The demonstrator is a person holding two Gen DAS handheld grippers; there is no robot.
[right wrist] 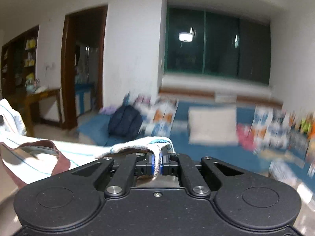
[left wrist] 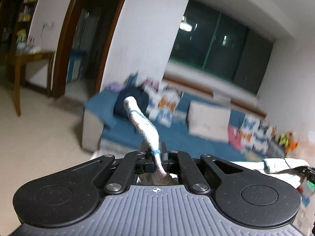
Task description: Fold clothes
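Motion blur is smearing the cushions [right wrist: 261,129] along the sofa [left wrist: 177,137]; their prints are not legible. The garment [right wrist: 78,155] is running off the left edge of the right wrist view, its shape undeterminable. The shelf items [left wrist: 27,5] are appearing too small and dim to identify.

I see a blue sofa [right wrist: 206,147] below a dark window [right wrist: 216,45]. On it rest a dark backpack [right wrist: 125,122], a white cushion [right wrist: 212,125] and blurred patterned cushions [right wrist: 164,116]. At left stand a wooden table [right wrist: 42,96], a doorway [right wrist: 84,74] and shelves [right wrist: 19,59].
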